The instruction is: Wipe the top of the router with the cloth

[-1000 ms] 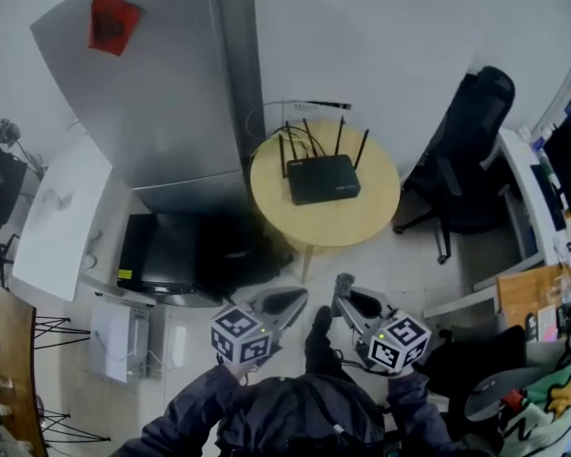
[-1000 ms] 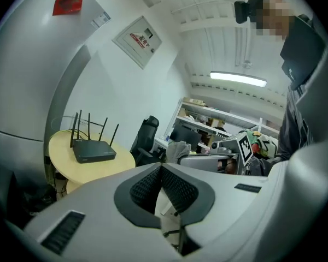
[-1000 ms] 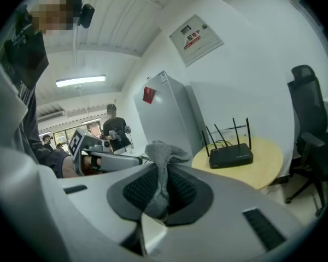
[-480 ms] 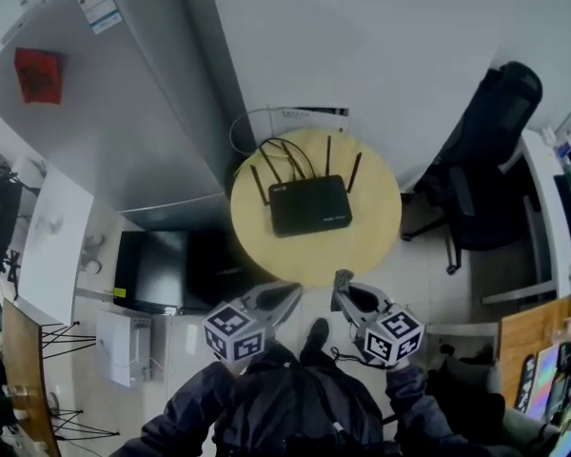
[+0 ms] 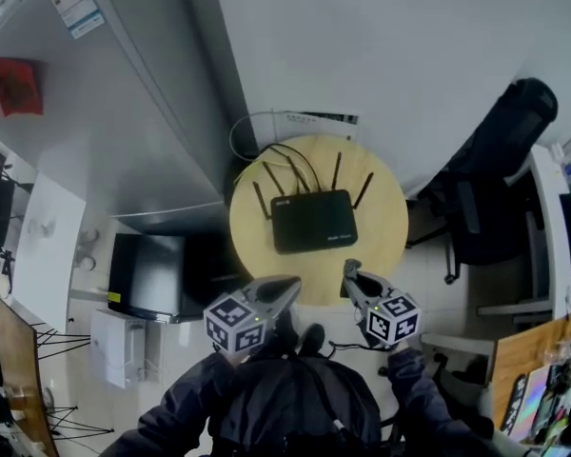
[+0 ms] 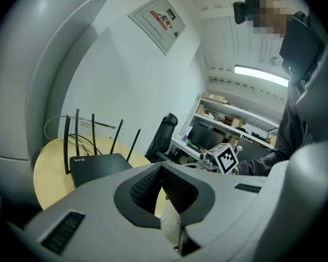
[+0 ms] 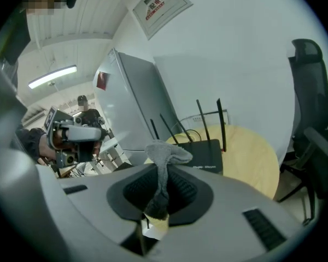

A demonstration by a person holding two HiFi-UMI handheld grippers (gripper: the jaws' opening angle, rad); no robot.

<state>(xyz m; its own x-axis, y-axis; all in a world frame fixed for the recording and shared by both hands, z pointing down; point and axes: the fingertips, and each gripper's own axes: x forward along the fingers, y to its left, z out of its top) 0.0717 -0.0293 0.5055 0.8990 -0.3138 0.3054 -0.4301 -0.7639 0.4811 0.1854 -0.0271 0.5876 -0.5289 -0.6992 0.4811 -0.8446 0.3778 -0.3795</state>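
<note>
The black router [image 5: 314, 221] with several upright antennas lies on the round yellow table [image 5: 381, 246]. Both grippers hover at the table's near edge, short of the router. My right gripper [image 5: 351, 274] is shut on a grey cloth [image 7: 165, 153], which sticks up in a bunch from between the jaws; beyond it stands the router [image 7: 203, 149]. My left gripper [image 5: 287, 288] has its jaws shut with nothing between them. In the left gripper view the router [image 6: 101, 166] sits ahead to the left, and the right gripper's marker cube [image 6: 226, 158] shows to the right.
A tall grey cabinet [image 5: 105, 131] stands left of the table, with a black box [image 5: 157, 274] on the floor below it. A black office chair [image 5: 495, 188] is to the right. Cables [image 5: 266, 150] loop behind the router near the wall.
The head view has shifted, so the table and router now sit closer to both grippers. The grippers keep the same pose, the right one still holding the cloth.
</note>
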